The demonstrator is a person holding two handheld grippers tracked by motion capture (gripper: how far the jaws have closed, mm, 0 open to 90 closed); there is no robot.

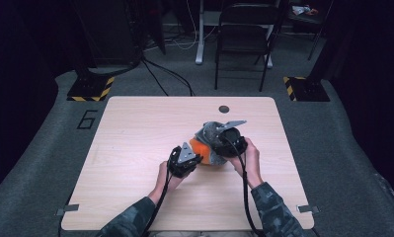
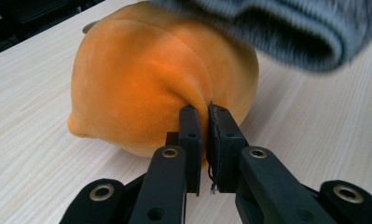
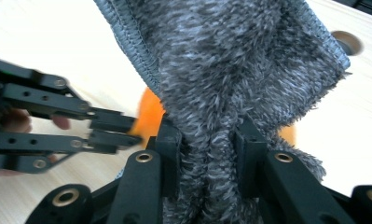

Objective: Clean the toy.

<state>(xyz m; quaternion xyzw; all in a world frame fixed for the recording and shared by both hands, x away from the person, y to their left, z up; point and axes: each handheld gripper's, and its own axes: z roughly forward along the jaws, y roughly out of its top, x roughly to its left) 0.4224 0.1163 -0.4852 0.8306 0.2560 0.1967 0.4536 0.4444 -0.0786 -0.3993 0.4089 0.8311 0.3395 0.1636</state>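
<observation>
An orange plush toy (image 2: 151, 79) lies on the light wooden table (image 1: 135, 138), partly under a grey fuzzy knitted cloth (image 3: 230, 70). My left gripper (image 2: 203, 114) is shut, pinching a fold of the toy's orange fabric between its pads. In the high view this left gripper (image 1: 184, 160) sits at the toy's (image 1: 200, 147) near left side. My right gripper (image 3: 207, 140) is shut on a bunched part of the grey cloth, holding it up over the toy. From above, the right gripper (image 1: 230, 140) hovers over the cloth (image 1: 210, 132). The left gripper's fingers (image 3: 109, 122) also appear in the right gripper view.
A round hole (image 1: 224, 109) marks the table's far edge. Beyond the table stand a black folding chair (image 1: 244, 34) and cables on the floor. Wide bare tabletop lies to the left and near the front edge.
</observation>
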